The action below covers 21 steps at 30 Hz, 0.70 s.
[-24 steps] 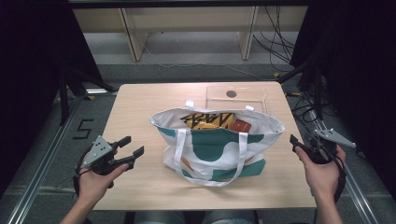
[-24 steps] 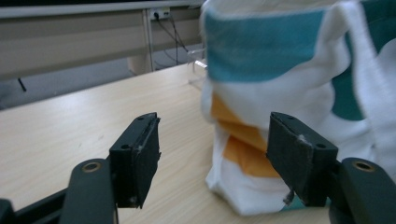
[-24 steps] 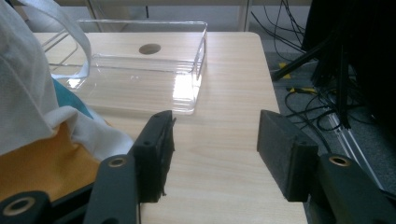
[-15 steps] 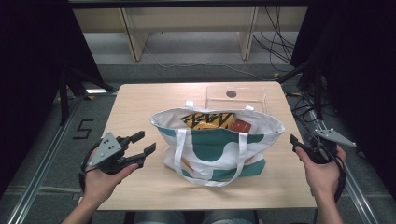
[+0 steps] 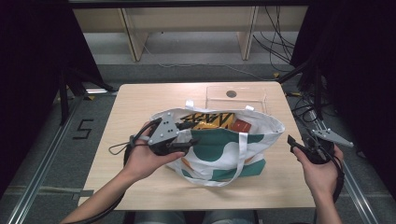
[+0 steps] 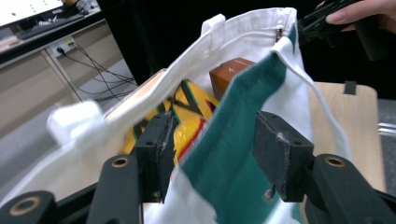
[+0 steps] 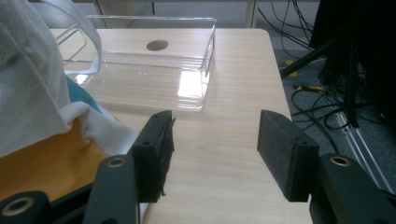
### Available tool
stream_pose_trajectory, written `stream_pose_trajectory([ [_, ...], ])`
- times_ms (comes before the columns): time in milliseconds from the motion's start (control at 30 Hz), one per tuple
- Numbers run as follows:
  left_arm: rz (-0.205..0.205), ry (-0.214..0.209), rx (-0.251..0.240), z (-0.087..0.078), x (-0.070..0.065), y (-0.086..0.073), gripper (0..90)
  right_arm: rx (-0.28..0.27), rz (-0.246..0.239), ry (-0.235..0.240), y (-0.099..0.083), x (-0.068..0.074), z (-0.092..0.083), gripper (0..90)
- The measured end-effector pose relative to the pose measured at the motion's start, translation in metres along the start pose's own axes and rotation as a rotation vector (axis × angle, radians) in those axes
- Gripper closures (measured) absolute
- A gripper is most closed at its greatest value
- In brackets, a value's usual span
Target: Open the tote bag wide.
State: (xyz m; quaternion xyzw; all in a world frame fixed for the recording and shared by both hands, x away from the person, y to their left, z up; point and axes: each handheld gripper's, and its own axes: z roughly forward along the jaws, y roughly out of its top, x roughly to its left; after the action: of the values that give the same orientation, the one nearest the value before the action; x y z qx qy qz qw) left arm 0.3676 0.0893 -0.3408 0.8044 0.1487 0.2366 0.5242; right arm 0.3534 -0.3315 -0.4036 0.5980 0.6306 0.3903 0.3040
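**Tote Bag Rim Straddled by Left Gripper at Table**

At the left of the high view, the left gripper [image 5: 180, 140] is held against the near-left rim of a white and green tote bag [image 5: 224, 149], which stands at the middle of the wooden table [image 5: 140, 100]. In the left gripper view, its jaws are seen well apart, with the bag's green-lined edge between them; the pads are not pressed on the cloth. Inside the bag, a yellow and black packet [image 6: 191, 112] and a brown box [image 6: 229, 74] are visible. Behind the bag, a clear plastic tray [image 5: 237, 97] is set on the table. At the right, the right gripper [image 5: 299, 145] is held just beside the bag's right end, its jaws wide apart over bare tabletop, with nothing gripped.
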Motion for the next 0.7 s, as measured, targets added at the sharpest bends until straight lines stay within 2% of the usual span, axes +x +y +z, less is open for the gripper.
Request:
stream_pose_trajectory([
  [67, 0.045, -0.018, 0.013, 0.012, -0.002, 0.011, 45.7, -0.029, 0.011, -0.005, 0.000, 0.001, 0.003, 45.9],
  [100, 0.045, -0.018, 0.013, 0.012, -0.002, 0.011, 45.7, -0.029, 0.011, -0.005, 0.000, 0.001, 0.003, 45.9],
  [133, 0.063, -0.034, 0.022, 0.020, -0.003, 0.018, 45.7, -0.016, -0.028, 0.005, 0.001, -0.003, 0.003, 45.9],
  [200, 0.060, -0.047, 0.033, 0.025, -0.003, 0.020, 45.4, -0.015, -0.028, 0.006, 0.001, -0.003, 0.002, 45.8],
  [233, 0.068, -0.053, 0.046, 0.032, -0.003, 0.022, 45.6, -0.008, 0.001, 0.006, 0.000, 0.000, 0.001, 45.7],
  [300, 0.069, -0.061, 0.054, 0.036, -0.004, 0.022, 45.7, -0.012, 0.006, -0.001, 0.000, 0.000, 0.001, 45.6],
  [333, 0.068, -0.067, 0.062, 0.040, -0.004, 0.022, 46.2, -0.012, -0.026, 0.005, 0.001, -0.003, 0.001, 45.4],
  [400, 0.068, -0.080, 0.082, 0.046, -0.005, 0.021, 47.0, -0.011, -0.026, 0.005, 0.001, -0.003, 0.001, 45.4],
  [433, 0.070, -0.086, 0.093, 0.049, -0.005, 0.020, 47.0, -0.007, 0.008, 0.008, 0.001, -0.001, 0.000, 45.4],
  [567, 0.077, -0.105, 0.129, 0.057, -0.003, 0.017, 48.8, -0.013, -0.026, 0.004, 0.000, -0.004, 0.003, 45.4],
  [600, 0.082, -0.116, 0.137, 0.058, -0.003, 0.017, 48.8, 0.003, 0.008, 0.004, -0.001, -0.002, 0.002, 45.3],
  [633, 0.079, -0.130, 0.143, 0.060, -0.003, 0.016, 50.5, 0.007, 0.006, 0.004, -0.001, -0.002, 0.003, 45.2],
  [667, 0.087, -0.139, 0.156, 0.062, -0.003, 0.016, 56.3, 0.011, 0.010, 0.010, -0.002, -0.001, 0.003, 45.1],
  [700, 0.108, -0.144, 0.166, 0.063, -0.003, 0.015, 56.3, 0.011, 0.010, 0.010, -0.002, -0.001, 0.003, 45.1],
])
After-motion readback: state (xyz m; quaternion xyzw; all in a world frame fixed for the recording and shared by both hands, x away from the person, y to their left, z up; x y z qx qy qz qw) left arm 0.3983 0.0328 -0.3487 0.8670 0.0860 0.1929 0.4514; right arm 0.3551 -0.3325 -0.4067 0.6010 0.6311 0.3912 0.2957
